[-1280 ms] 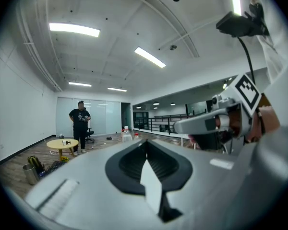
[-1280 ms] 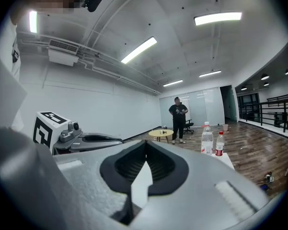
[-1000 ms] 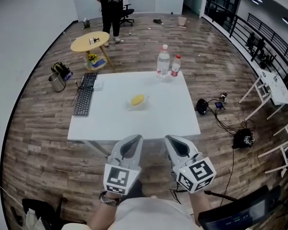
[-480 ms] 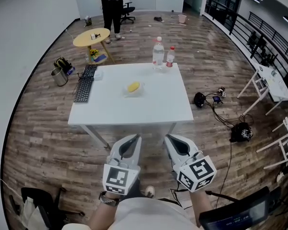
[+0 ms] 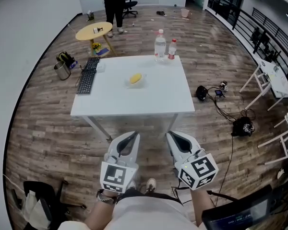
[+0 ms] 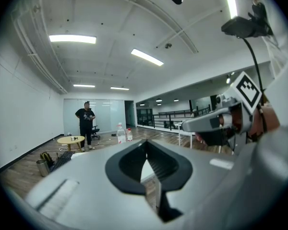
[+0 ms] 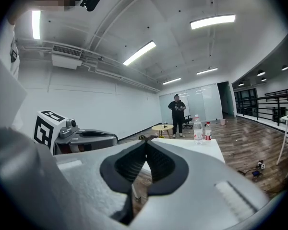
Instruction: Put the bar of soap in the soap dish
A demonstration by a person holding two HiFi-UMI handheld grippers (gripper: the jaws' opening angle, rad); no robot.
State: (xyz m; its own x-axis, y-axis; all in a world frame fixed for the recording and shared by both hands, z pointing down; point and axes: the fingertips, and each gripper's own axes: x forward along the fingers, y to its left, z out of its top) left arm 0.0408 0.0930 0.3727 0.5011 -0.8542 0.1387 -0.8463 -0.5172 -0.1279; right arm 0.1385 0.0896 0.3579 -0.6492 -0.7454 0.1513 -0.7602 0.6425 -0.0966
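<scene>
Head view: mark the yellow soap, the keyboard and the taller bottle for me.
yellow soap (image 5: 135,78), head view, middle of the bar.
keyboard (image 5: 87,81), head view, centre of the keys.
taller bottle (image 5: 160,47), head view, its clear body.

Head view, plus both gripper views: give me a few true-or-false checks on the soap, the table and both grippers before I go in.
1. The left gripper holds the bar of soap. False: its jaws are together on nothing, and the yellow bar of soap is on the white table.
2. The right gripper is shut and empty. True.
3. A large clear bottle stands at the table's far edge. True.
4. The keyboard lies on the floor. False: it lies along the table's left edge.
5. Both grippers are above the tabletop. False: they are short of its near edge, over the wooden floor.
</scene>
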